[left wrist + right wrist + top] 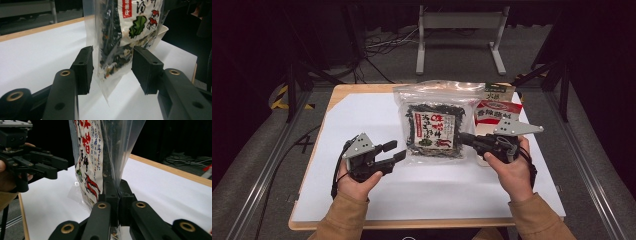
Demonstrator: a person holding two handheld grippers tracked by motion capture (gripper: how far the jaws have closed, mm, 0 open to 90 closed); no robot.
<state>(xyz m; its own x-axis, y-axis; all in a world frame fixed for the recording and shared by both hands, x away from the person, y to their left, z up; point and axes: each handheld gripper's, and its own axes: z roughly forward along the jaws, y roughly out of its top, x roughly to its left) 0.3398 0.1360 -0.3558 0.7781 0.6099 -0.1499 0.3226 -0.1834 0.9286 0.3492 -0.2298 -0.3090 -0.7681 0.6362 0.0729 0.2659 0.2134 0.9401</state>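
A clear plastic bag (434, 127) of dark dried seaweed with a red, white and green label is held upright above the table. My right gripper (463, 138) is shut on the bag's right edge; in the right gripper view its jaws (115, 195) pinch the clear film (87, 157). My left gripper (396, 151) stands open at the bag's lower left corner. In the left gripper view that corner of the bag (117, 37) hangs between the parted pads (112, 70), with a gap on the right side. The left gripper (50, 165) also appears far left in the right gripper view.
White paper (377, 190) covers the wooden table (342, 90). A red-and-white packet (498, 112) lies behind the right gripper, and a white basket rim (163, 31) is visible past the bag. A metal stand (459, 20) and cables lie beyond the table.
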